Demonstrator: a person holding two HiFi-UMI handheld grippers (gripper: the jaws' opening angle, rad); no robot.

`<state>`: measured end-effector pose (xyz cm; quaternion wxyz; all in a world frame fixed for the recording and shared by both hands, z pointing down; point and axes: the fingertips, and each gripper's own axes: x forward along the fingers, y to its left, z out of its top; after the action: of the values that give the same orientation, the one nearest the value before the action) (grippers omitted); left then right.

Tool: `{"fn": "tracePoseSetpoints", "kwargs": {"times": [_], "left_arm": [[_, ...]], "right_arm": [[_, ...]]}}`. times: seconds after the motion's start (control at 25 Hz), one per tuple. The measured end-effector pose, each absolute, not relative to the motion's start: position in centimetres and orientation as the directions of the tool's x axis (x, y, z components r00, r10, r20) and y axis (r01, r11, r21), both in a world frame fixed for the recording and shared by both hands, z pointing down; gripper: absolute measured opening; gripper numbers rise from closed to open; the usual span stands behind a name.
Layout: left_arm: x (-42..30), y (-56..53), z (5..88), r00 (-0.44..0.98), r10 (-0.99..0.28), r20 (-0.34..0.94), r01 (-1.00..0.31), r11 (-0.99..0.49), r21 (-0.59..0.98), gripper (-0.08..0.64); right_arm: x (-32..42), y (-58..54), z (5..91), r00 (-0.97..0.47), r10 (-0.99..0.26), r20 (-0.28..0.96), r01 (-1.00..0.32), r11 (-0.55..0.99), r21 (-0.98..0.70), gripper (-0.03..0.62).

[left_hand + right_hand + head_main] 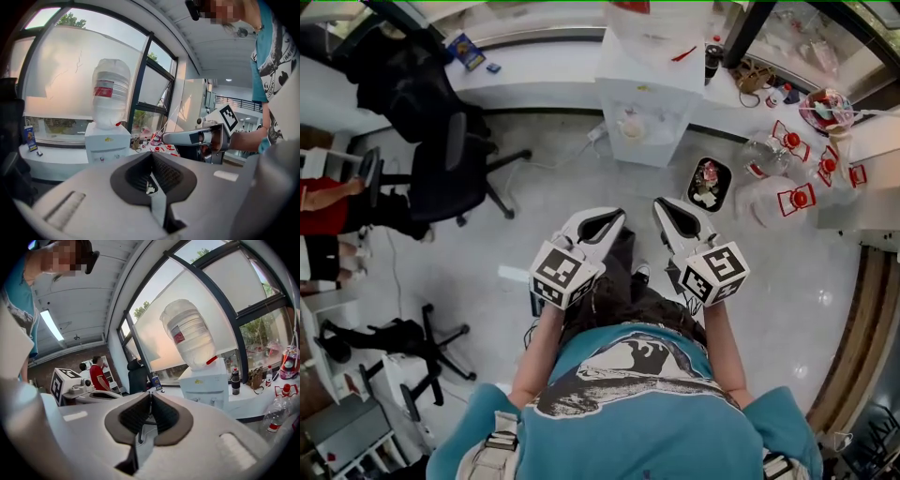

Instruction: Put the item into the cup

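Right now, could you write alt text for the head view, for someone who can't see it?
A person in a teal T-shirt, seen from above, holds the left hand-held gripper and right hand-held gripper out in front, both shut and empty. Beyond them stand a white water dispenser and, at left, a black office chair.

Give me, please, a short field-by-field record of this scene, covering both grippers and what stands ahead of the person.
left gripper: jaws together, nothing between them
right gripper: jaws together, nothing between them
ahead: white water dispenser with an upturned bottle on top
right of dispenser: black tray holding small items; clear bottles with red caps
left: black office chair
cup: none that I can make out
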<state>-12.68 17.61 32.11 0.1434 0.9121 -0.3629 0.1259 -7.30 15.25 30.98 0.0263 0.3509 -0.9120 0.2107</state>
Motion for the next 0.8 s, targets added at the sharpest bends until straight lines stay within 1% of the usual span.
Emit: {"fn": "tracePoseSetpoints", "kwargs": {"times": [0.48,0.8], "left_arm": [[-11.8,25.0,30.6,0.702,-0.643,0.305,-0.697,-0.709,0.111,0.014],[-11.5,27.5,30.1,0.713,-0.637,0.293,-0.684,-0.724,0.092,0.014]], "right_arm": [[-7.2,23.1,30.6,-0.77,-0.62,0.152,-0.628,0.692,-0.355,-0.006],[-7.4,25.3,30.0,-0.775,-0.615,0.149,-0.623,0.702,-0.344,0.0]]}}
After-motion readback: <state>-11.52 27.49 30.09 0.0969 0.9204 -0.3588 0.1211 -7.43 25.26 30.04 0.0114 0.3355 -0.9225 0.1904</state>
